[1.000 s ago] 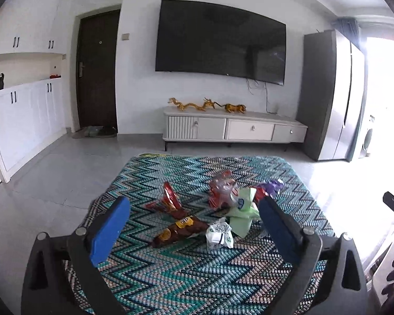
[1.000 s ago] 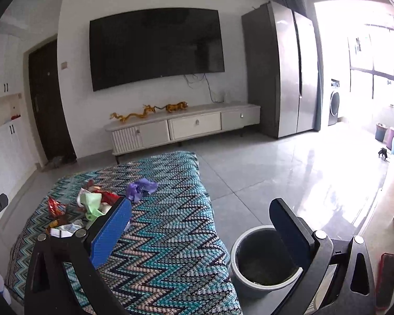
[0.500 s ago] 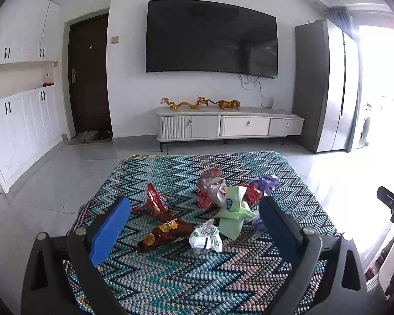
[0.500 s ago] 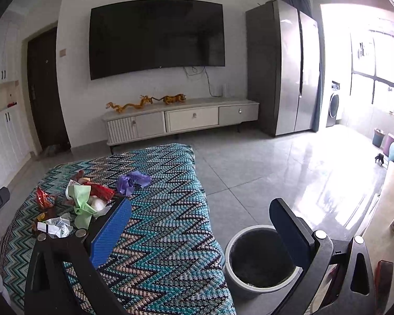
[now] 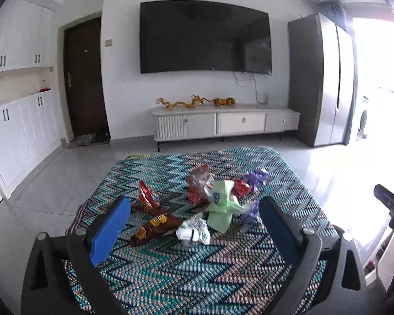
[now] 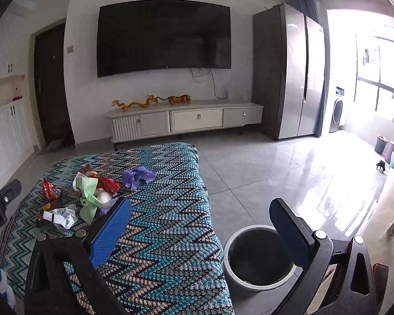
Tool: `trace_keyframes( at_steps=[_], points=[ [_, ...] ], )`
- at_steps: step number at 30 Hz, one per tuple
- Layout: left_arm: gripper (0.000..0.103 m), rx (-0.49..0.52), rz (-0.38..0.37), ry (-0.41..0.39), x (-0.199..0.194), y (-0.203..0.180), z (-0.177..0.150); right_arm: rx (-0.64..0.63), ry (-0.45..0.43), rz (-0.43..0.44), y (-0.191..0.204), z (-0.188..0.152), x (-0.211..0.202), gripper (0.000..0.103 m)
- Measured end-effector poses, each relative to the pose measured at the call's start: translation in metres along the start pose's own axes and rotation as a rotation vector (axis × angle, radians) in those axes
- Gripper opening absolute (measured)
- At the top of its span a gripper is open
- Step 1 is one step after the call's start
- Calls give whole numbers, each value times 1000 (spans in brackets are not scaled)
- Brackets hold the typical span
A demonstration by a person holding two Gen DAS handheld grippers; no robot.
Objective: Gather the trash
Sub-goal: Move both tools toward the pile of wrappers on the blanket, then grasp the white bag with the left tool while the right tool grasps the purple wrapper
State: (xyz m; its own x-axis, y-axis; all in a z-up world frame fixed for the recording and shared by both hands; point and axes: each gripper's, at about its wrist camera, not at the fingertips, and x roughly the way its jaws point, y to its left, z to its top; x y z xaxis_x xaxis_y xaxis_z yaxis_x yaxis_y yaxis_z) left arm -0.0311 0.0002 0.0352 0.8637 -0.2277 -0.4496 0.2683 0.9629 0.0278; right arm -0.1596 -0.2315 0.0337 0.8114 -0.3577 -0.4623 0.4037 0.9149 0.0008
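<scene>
Worktop [image 5: 170, 275] with the zigzag cloth: left edge drops to bare floor tiles [image 5: 47, 183], far edge stops well short of the TV cabinet [image 5: 223, 123], open floor between. Trash sits mid-cloth, well in from every edge: red snack wrapper [image 5: 145, 197], brown wrapper [image 5: 155, 227], white crumpled wrapper [image 5: 194, 232], green wrapper [image 5: 223, 207], purple wrapper [image 5: 254, 178]. My left gripper [image 5: 194, 225] hangs over the near side of the pile, jaws wide apart, holding nothing, touching nothing. Right edge of the cloth falls just beside the trash bin [image 6: 257, 260] on the floor; wide bare tile beyond it. My right gripper [image 6: 201, 229] straddles that edge, jaws fully spread, empty, right finger over the bin rim.
</scene>
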Motion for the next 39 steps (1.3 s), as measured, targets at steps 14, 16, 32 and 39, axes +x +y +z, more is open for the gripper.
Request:
trace_keyframes(
  at_steps=[14, 16, 32, 39],
  points=[
    [99, -13, -54, 158, 29, 29, -39, -61, 120, 267, 27, -15, 40, 93],
    [98, -18, -80, 198, 43, 31, -44, -77, 156, 300, 36, -19, 53, 91],
    [83, 10, -84, 336, 139, 32, -50, -139, 364, 424, 91, -37, 144, 85],
    [82, 31, -83, 352, 153, 27, -55, -141, 396, 420, 93, -44, 157, 85]
  ],
)
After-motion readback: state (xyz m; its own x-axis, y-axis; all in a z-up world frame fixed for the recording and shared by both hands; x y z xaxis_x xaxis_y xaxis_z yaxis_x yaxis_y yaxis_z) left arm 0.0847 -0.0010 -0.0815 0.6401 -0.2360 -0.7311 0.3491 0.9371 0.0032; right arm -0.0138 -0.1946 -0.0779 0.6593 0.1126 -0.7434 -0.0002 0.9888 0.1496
